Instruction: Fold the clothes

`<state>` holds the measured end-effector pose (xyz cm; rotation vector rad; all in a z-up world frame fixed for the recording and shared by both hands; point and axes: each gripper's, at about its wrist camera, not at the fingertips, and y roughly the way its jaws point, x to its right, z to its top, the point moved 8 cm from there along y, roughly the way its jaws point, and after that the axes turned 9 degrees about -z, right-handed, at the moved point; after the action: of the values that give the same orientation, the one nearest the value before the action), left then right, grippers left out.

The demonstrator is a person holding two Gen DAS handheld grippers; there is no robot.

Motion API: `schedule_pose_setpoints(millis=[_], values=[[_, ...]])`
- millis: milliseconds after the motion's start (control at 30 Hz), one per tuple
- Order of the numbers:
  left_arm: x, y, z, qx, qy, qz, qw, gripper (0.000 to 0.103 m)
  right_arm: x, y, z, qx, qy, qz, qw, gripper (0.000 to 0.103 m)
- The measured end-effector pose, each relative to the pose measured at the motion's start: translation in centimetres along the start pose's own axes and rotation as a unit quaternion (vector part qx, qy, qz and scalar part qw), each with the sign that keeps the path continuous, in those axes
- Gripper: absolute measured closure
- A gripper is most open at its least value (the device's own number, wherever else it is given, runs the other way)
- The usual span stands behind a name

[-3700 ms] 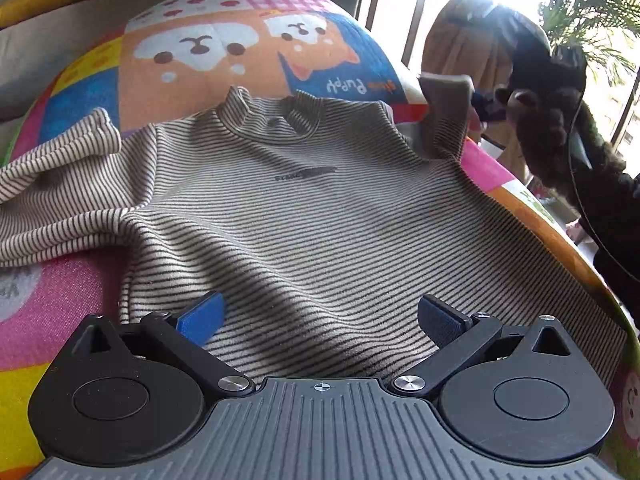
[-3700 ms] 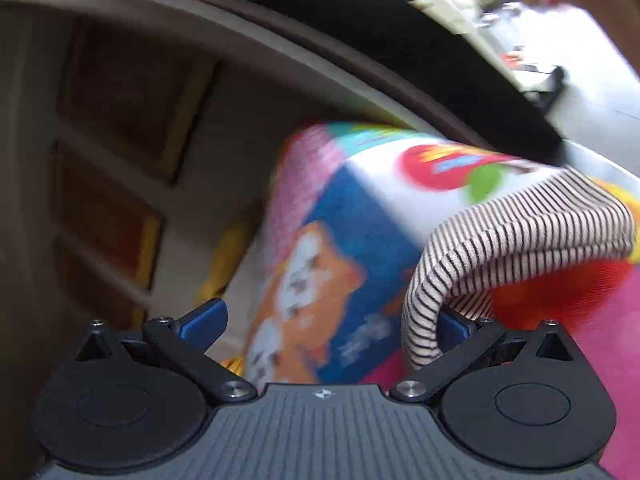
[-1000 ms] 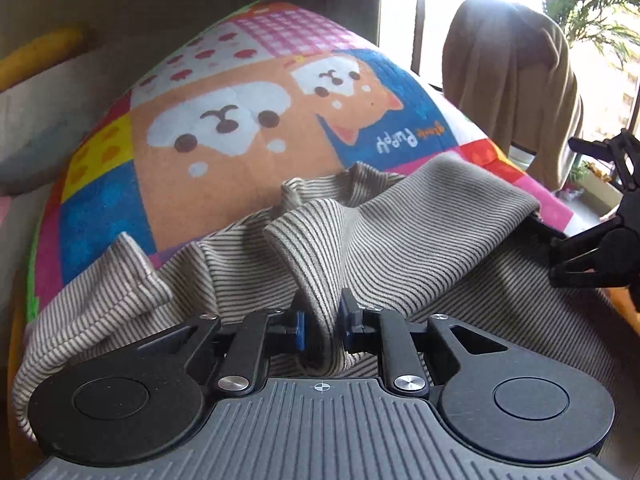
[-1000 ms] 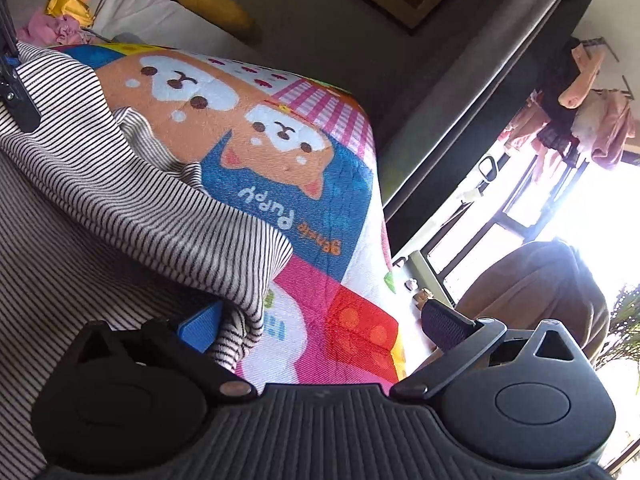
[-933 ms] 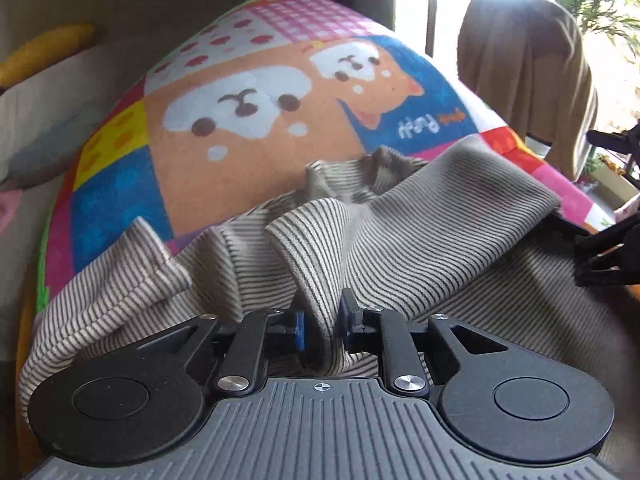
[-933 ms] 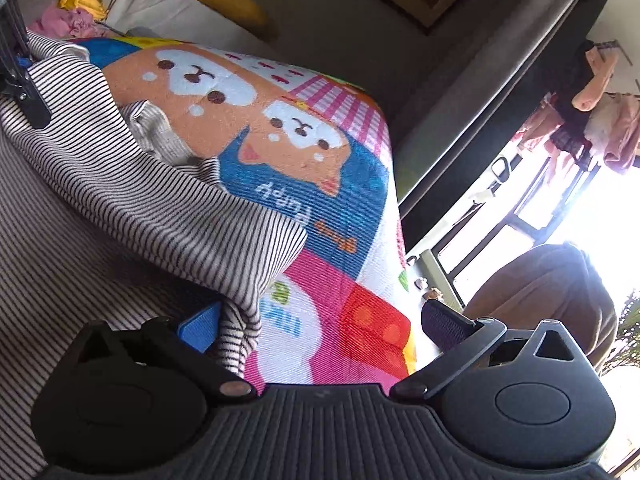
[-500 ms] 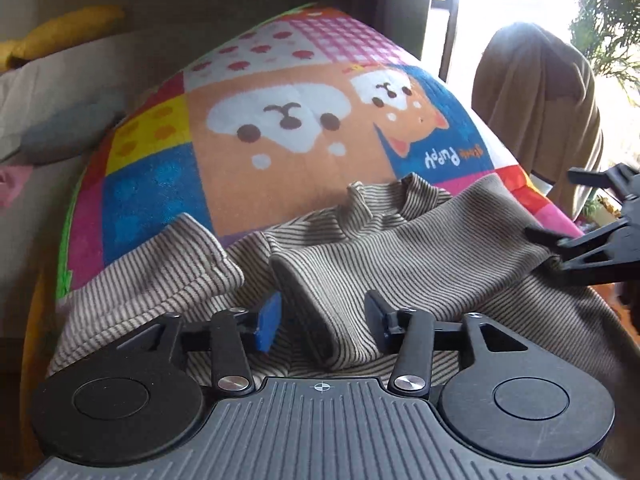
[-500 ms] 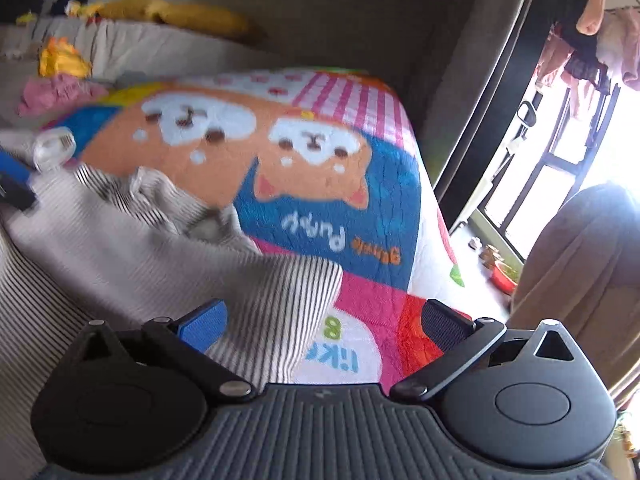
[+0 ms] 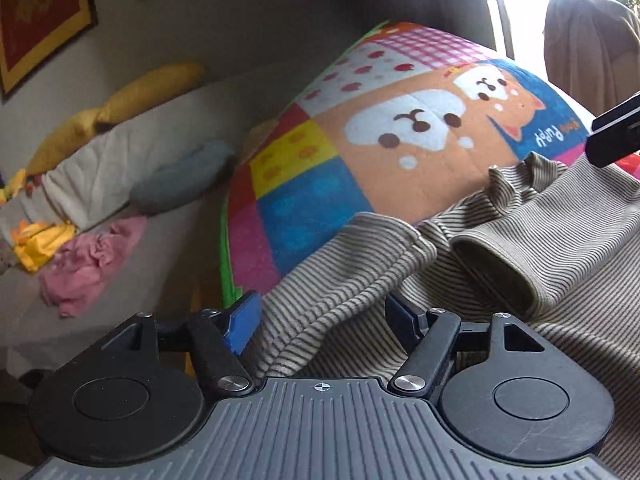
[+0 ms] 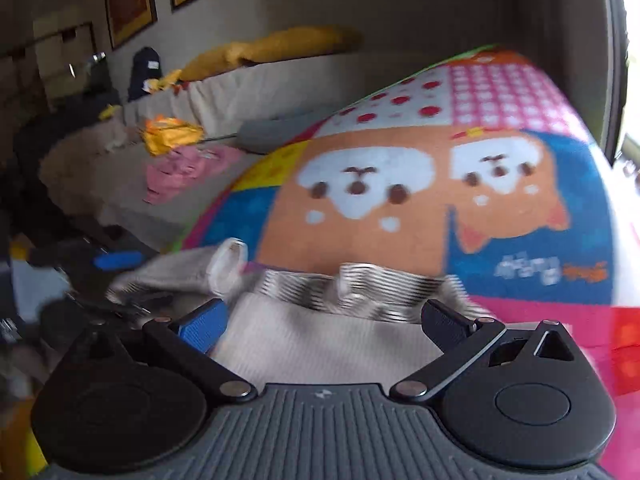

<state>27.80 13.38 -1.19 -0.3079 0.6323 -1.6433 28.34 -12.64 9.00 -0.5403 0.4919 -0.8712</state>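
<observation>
One striped top (image 9: 520,264) lies on one quilt (image 9: 320,184); both grippers, left gripper (image 9: 320,316) and right gripper (image 10: 324,320), have jaws wide, empty.

Motion blur smears the striped shirt (image 10: 328,340) in the right wrist view, its lower part hidden behind the tongs' body.

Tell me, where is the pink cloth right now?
In the left wrist view the crumpled pink cloth lies at the left, on the pale sofa, beside the yellow cloth and below the grey cushion.
</observation>
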Motion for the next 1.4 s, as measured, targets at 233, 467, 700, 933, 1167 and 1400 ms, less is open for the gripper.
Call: schedule_pose_setpoints(millis=[233,467,700,933,1167,1400], values=[[-0.8,0.3,-0.8,0.007,0.0,-0.008,0.9999,0.03,-6.2,8.5,2.0,-0.065,0.065,0.088,0.992,0.064],[-2.3,1.6,-1.7,0.006,-0.034,-0.021,0.9992,0.04,-7.0,12.8,1.4,-0.079,0.079,0.077,0.991,0.076],[-2.7,0.7,-0.8,0.016,-0.031,-0.008,0.9994,0.084,-8.8,10.5,1.7,-0.063,0.072,0.137,0.986,0.085],[1.3,-3.9,4.5,0.068,0.019,-0.014,0.9974,0.09,-6.3,2.4,3.0,0.0,0.089,0.162,0.983,0.086],[10.8,-5.4,10.5,0.108,0.072,-0.073,0.9889,0.09,2.9,-7.0,3.3,0.08,0.107,0.103,0.986,0.086],[20.3,-3.0,11.6,0.087,0.08,-0.218,0.9687,0.043,13.8,-9.5,-0.9,0.09,0.038,-0.161,0.982,0.085]])
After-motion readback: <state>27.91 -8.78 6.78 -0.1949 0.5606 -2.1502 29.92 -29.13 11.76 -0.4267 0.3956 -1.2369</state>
